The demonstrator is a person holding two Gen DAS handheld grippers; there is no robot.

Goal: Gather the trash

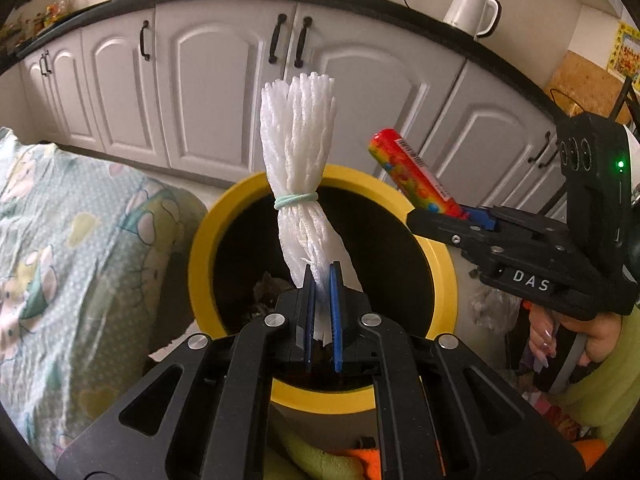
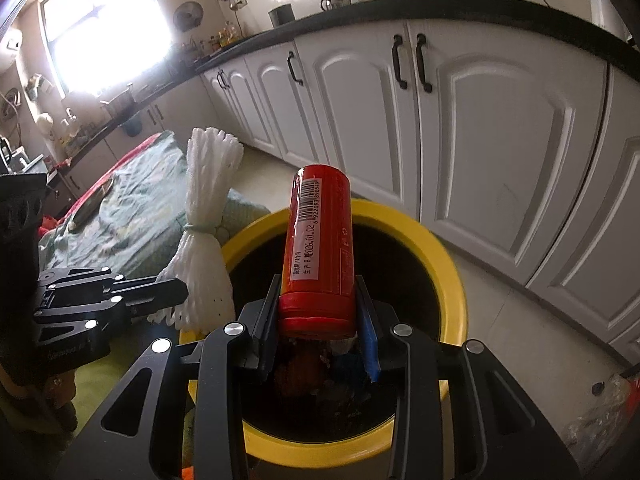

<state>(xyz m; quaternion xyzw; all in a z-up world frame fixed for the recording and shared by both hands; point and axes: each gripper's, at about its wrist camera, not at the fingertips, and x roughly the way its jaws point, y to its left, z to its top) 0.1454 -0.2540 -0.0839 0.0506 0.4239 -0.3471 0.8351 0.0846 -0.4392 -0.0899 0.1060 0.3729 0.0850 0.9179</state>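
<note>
Below both claws gapes the bin (image 1: 200, 248): left claw (image 1: 320, 276) clamps the upright foam net (image 1: 298, 128), right claw (image 2: 316, 312) clamps the tube (image 2: 320, 240), pointing up.

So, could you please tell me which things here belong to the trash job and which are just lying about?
Job:
- foam net, shut in the left gripper
- red tube, shut in the right gripper
- yellow bin below both

Lying about:
- white kettle
- patterned cloth
- teapot
</note>
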